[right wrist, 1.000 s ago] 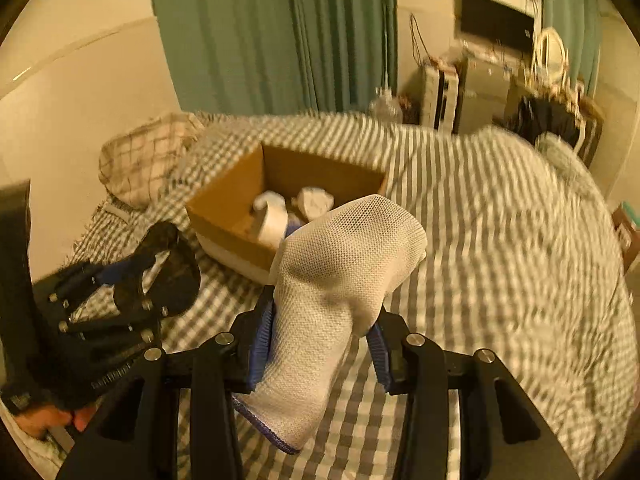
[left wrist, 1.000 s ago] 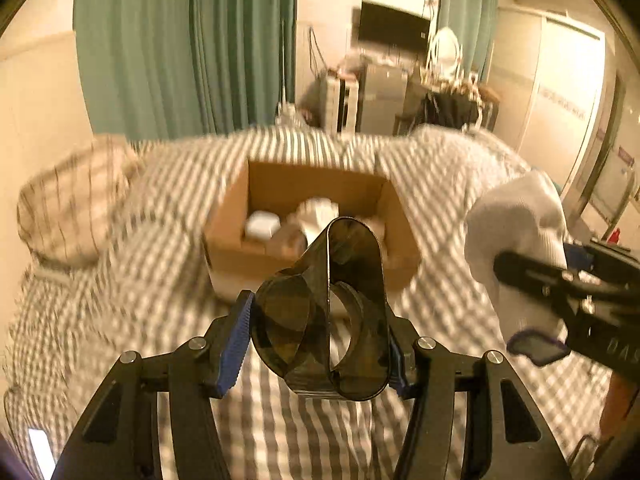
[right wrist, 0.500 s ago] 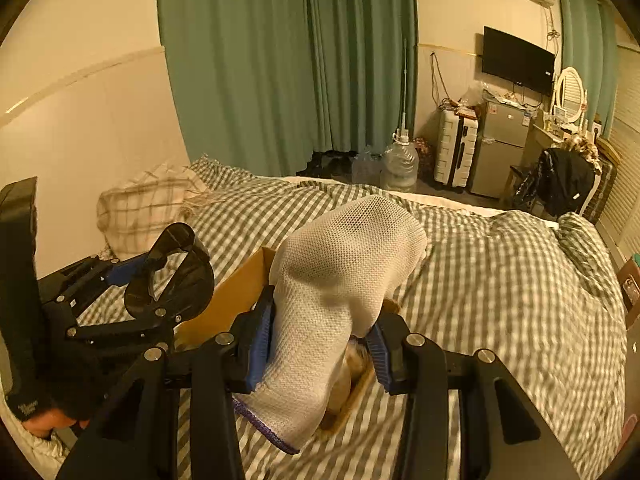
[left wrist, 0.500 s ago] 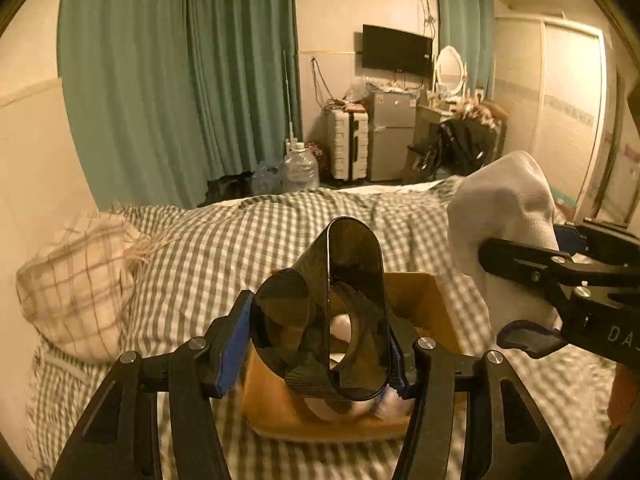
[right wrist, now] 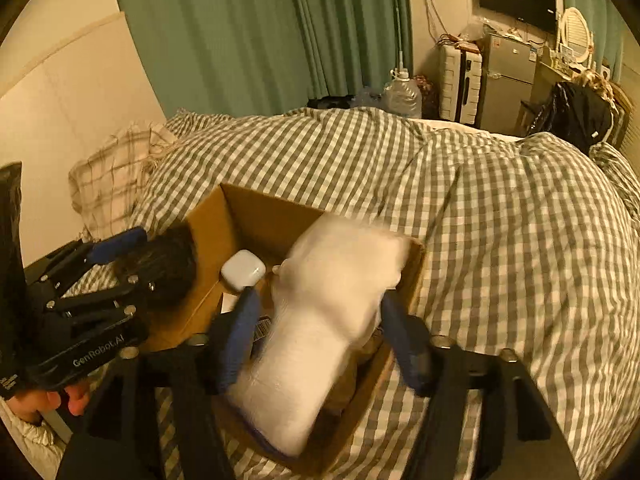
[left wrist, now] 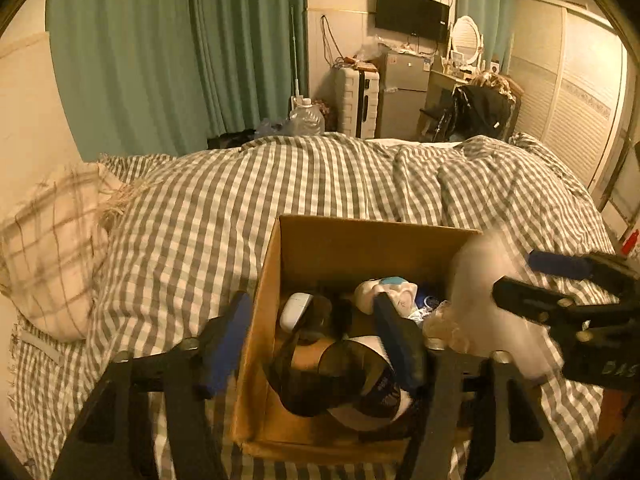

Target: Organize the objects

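Left wrist view: half a second ago the left tool (left wrist: 316, 344) clenched the dark plastic scoop (left wrist: 340, 380) above the bed; now its jaws are spread and the scoop lies released inside the cardboard box (left wrist: 280, 240), near its front wall. That item looks placed.

Right wrist view: the right tool (right wrist: 320, 340) has also opened, and the white sock (right wrist: 320, 320), blurred, hangs over the box between its parted fingers, seemingly dropping in. Both tools should be free for the next items.
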Motion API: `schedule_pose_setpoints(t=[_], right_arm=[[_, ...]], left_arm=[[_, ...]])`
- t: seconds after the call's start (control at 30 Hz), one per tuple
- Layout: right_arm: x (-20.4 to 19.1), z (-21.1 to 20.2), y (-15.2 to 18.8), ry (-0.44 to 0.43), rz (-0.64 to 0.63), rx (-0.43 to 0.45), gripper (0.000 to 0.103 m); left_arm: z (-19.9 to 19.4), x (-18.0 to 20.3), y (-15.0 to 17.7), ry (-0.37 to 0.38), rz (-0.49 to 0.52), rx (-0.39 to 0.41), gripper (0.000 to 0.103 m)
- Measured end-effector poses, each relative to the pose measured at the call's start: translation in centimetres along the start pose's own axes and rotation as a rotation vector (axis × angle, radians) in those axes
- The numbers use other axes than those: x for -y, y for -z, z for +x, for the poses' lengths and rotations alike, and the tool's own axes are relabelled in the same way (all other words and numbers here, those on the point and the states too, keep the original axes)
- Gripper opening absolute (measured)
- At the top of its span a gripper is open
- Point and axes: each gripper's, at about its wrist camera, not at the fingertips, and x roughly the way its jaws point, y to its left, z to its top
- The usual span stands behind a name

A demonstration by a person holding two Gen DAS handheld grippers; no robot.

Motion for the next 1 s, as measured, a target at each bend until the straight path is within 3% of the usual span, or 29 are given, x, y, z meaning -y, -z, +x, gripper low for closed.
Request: schedule_pose_setpoints(t=[0.03,0.33,0.53,0.63,0.8,1.0], right_arm=[[0.1,-0.8,0.0,0.015,0.000,0.018,0.074],[-1.1,-11.5,-0.6,0.104,0.025,0.192,0.090],[-2.8,-18.7,0.3,0.187,0.027,0.332,0.102],[-3.5,-21.2,1.6,0.216,0.026,0.388,0.103],[-4.0,-22.0,4.8,0.263,0.037,0.429,0.103],[-3.7,-17.1,9.1,0.289,0.032,0.356,0.103]], left_arm=[[-0.4,0.0,0.0,-0.006,0.001,0.009,0.086],[-9.9,0.1,-0.8,-0.049,-0.002,0.162,0.100],[-16.8,0.6,-0.2,-0.078,-0.008,0.298,0.103],[-19.0,1.0,1.0,-0.106,-0.008,0.344,0.103],[-20.3,1.2,3.9,-0.132,-0.033,0.398,0.103],[-17.8,0.8,7.8,-0.198,-0.034,0.366,0.103]])
